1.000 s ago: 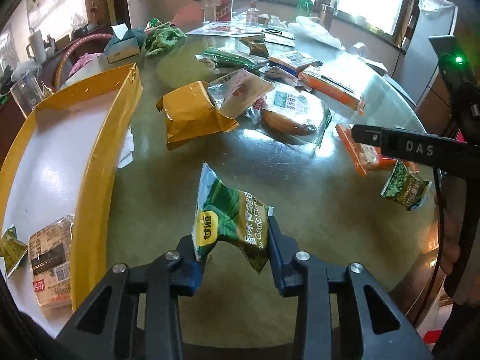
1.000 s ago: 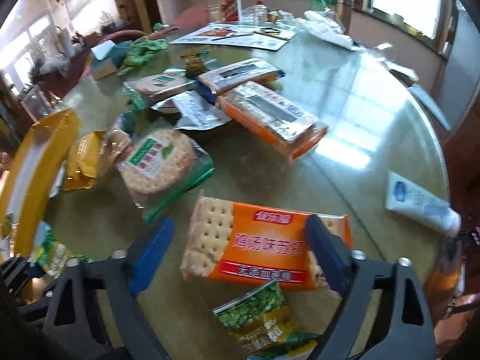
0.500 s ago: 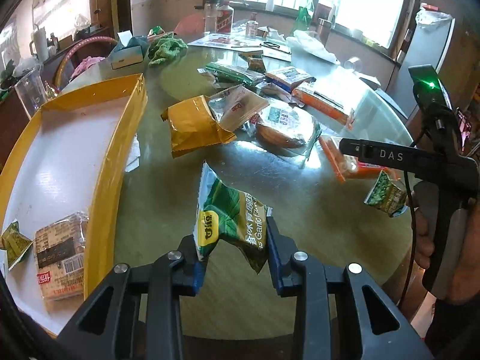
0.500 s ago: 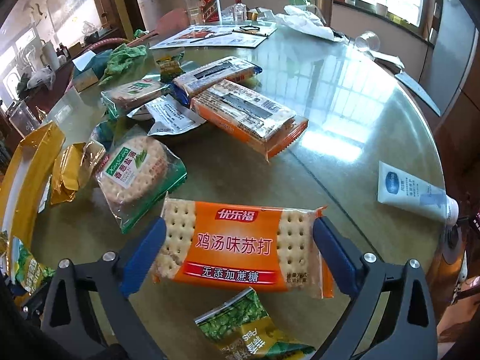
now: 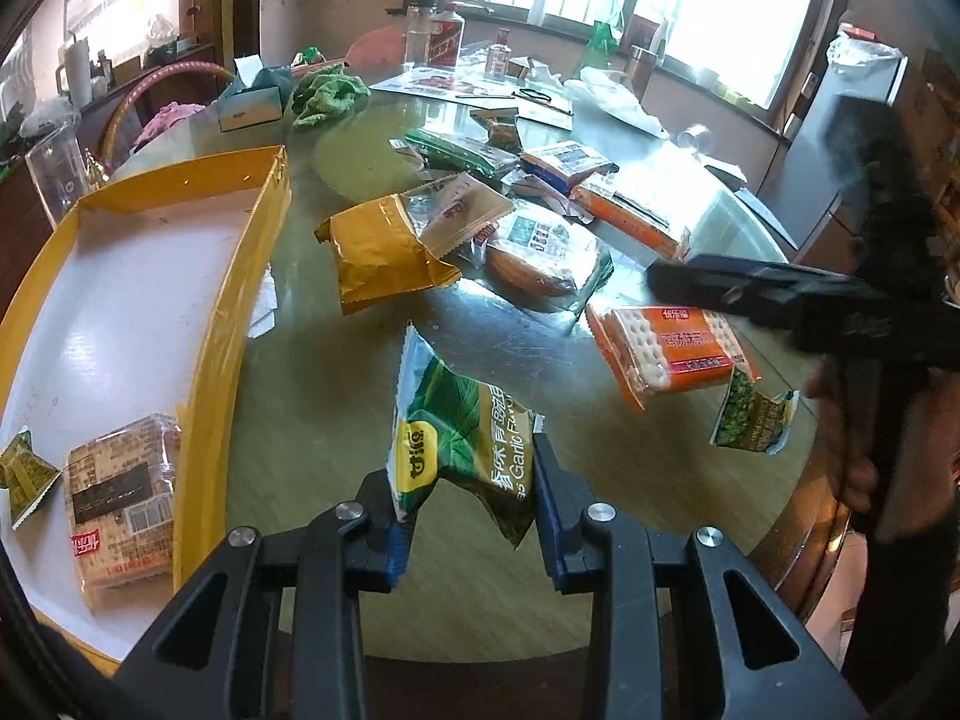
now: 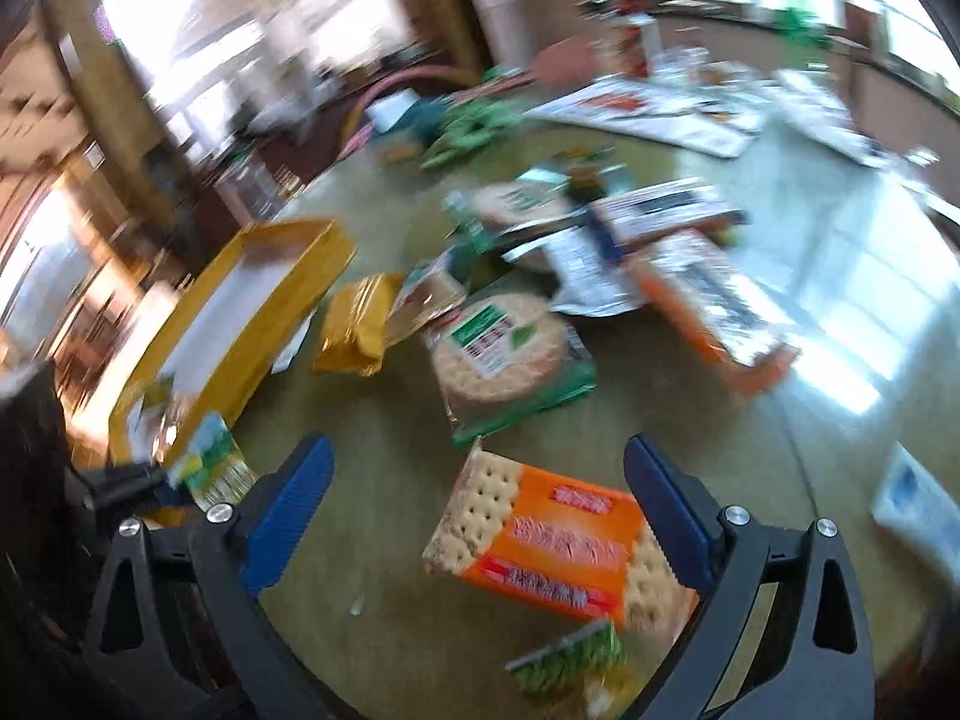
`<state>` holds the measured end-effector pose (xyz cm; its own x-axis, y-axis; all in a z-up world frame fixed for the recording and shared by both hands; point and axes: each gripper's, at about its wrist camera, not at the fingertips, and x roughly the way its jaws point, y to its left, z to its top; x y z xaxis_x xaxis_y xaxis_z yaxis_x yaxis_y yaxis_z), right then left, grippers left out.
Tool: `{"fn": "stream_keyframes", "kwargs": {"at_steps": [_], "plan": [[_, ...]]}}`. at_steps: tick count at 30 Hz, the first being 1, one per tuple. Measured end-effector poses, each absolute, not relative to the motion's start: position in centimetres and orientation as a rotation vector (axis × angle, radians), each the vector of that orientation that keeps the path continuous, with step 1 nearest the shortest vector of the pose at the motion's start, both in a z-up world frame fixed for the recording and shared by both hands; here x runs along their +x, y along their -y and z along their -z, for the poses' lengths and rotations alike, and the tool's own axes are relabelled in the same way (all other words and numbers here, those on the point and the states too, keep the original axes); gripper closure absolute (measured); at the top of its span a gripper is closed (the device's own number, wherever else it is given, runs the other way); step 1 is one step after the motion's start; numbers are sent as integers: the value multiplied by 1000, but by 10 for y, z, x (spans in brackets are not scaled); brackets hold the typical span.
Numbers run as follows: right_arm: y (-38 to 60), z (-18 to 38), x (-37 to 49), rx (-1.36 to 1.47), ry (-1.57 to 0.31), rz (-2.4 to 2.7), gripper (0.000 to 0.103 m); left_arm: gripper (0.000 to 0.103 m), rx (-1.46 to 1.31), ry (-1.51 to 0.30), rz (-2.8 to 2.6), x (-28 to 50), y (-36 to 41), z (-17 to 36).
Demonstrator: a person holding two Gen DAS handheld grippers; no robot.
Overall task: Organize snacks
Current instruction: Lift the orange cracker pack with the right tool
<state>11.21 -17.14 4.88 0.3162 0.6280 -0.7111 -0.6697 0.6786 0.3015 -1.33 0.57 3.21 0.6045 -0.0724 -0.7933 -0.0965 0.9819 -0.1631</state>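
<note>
Between the left gripper's [image 5: 474, 516] fingers, a green pea packet [image 5: 459, 438] is pinched and hangs clear of the glass surface [image 5: 336, 396]. At nine o'clock from it lies the yellow tray [image 5: 240, 300], which holds a brown cracker pack [image 5: 123, 516] and a small green sachet [image 5: 24, 474]. At two o'clock, the right gripper [image 6: 480, 516] has its fingers spread wide; the orange cracker pack [image 6: 552, 546] sits between them, close against the right finger [image 6: 666, 516] and well apart from the left one. Whether that pack touches the surface cannot be told. Just below it lies a second pea packet [image 6: 570, 660]. Toward twelve o'clock, more snacks crowd the surface, among them a gold bag [image 5: 378, 252] and a round cracker pack [image 6: 498, 348].
</note>
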Motion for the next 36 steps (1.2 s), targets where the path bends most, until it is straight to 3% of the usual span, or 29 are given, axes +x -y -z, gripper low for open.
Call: {"fn": "stream_keyframes", "kwargs": {"at_steps": [4,16,20,22,23,26,36], "plan": [[165,-31,123,-124,-997,-940,5,69,-206,-923,-20,-16,-11,-33],[162,-19,92,-543,-890,-940,5,69,-209,-933,-8,-12,-9,-30],[157,-9,111,-582,-961,-996,5,69,-213,-928,-12,-13,-10,-31],[159,-10,114,-572,-959,-1005,14,69,-217,-927,-14,-14,-12,-31],[161,-13,115,-567,-949,-1007,27,69,-219,-929,-15,-14,-12,-31],[172,-18,123,-521,-931,-988,38,69,-219,-931,-15,-14,-11,-31],[232,-42,127,-253,-785,-908,44,69,-243,-915,-13,-16,-12,-37]]}}
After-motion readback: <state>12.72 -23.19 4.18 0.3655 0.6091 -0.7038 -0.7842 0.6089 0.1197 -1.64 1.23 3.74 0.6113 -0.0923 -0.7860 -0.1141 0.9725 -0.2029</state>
